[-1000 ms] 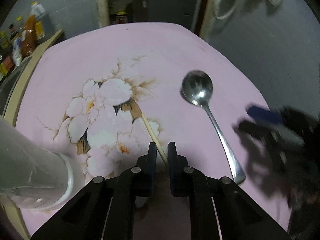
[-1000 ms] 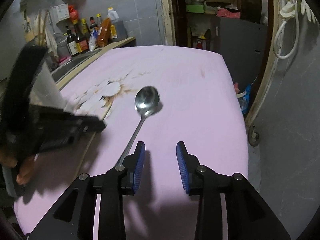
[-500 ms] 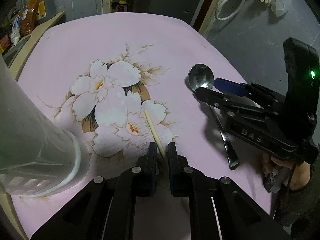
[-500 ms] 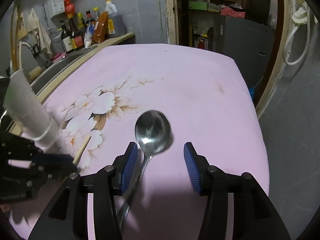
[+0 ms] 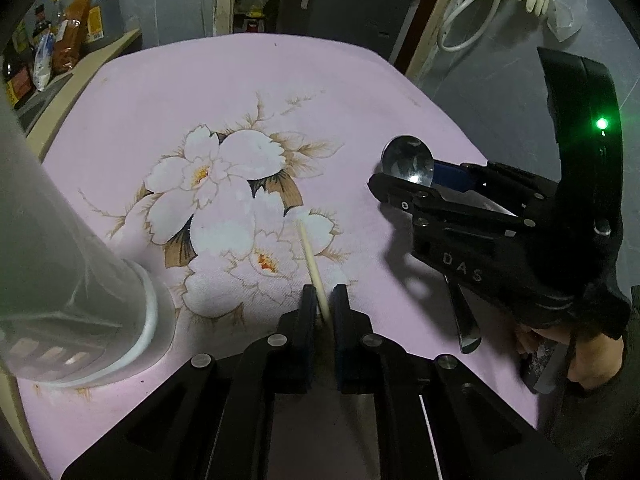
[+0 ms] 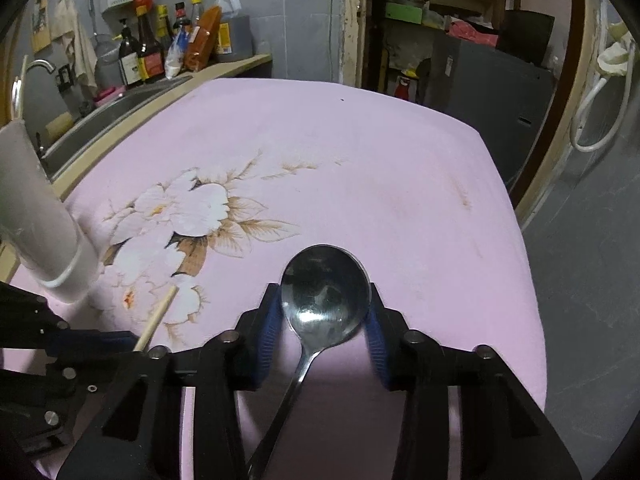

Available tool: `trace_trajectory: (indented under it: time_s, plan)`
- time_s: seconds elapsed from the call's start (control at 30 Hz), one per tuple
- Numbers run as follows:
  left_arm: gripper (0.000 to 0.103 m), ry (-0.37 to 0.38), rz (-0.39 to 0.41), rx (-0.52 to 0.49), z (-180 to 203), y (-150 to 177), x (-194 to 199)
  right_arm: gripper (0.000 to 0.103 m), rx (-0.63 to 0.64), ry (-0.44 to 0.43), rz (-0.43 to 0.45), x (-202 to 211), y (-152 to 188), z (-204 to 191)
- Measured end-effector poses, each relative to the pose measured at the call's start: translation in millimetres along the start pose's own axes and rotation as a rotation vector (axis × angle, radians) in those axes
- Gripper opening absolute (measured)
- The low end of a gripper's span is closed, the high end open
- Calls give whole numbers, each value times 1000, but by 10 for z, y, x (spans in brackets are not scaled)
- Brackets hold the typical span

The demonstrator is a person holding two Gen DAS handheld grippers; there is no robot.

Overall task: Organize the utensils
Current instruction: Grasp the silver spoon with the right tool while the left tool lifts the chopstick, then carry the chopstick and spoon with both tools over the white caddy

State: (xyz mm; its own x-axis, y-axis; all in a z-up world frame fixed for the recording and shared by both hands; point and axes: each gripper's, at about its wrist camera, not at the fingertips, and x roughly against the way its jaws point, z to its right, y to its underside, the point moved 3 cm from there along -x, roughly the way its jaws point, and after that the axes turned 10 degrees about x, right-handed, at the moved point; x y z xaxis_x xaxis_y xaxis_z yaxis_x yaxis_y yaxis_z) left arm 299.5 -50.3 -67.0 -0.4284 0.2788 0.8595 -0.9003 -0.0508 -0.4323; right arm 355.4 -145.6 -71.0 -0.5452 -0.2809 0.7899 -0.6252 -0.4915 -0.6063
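Grey tiled wall, a counter crowded with sauce bottles, dark cabinet, dim light.

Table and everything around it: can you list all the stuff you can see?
Tablecloth: one, pink with white flowers, covering the table.
Spoon: one, silver, lying on the cloth, bowl between the right pads.
Chopstick: one, pale wood, over the flowers.
Holder: one, translucent white, left edge.
Bottles: several, dark and orange, back counter.
Left gripper: black, shut on chopstick.
Right gripper: black, blue pads, just been closing on the spoon bowl.
Hand: one, holding the right gripper.
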Motion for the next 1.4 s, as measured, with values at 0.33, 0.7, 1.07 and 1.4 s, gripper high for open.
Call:
trace_trajectory:
  time_s: [0.33,0.7,1.07,1.4]
  plan:
    - [2,33,236,-16,19,172,472,36,55,39,228,562,91,-167]
    - [2,87,576,-49,93,352,1033,35,103,216,521,1240,185,-396]
    - [2,121,669,-21,-25,280,1365,35,128,275,606,1409,67,-500]
    - [2,130,803,-5,-172,163,1742,35,153,261,680,1653,-47,-637]
